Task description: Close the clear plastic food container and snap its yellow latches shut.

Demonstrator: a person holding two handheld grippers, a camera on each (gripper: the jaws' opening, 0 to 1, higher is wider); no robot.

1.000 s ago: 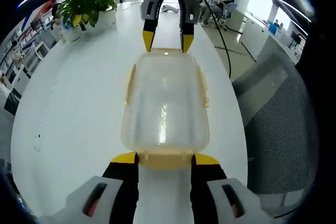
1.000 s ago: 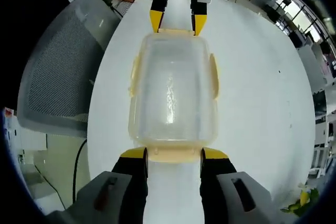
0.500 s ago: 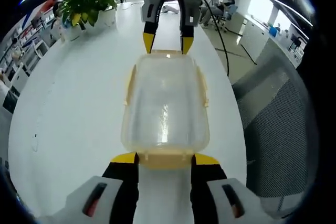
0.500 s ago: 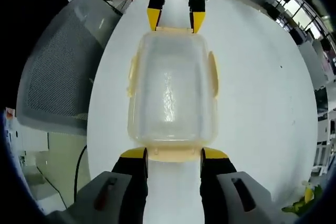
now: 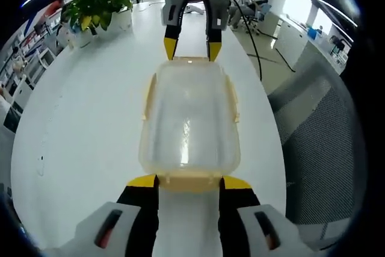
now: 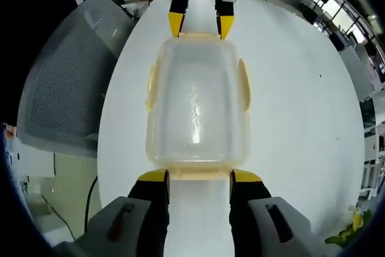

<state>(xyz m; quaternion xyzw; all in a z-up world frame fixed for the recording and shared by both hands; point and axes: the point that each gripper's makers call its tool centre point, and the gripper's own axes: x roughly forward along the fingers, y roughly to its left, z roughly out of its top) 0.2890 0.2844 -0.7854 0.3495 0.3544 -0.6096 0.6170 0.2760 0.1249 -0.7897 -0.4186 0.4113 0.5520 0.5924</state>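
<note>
Lying lengthwise between the two claws on the white desk [image 5: 78, 118], clear plastic food container [image 5: 189, 121] with its long axis running straight from one claw to the other. Left claw [image 5: 189, 180] spread open, tips flanking the near end latch [image 5: 189, 180], apparently just touching it; right claw [image 6: 199, 176] likewise open astride the opposite end latch [image 6: 199, 174]. Equally near, one claw per short end. Lid seated on top, cloudy and see-through; pale yellow side latches [image 6: 243, 83] apparently lying flat against the walls, though hard to confirm.
</note>
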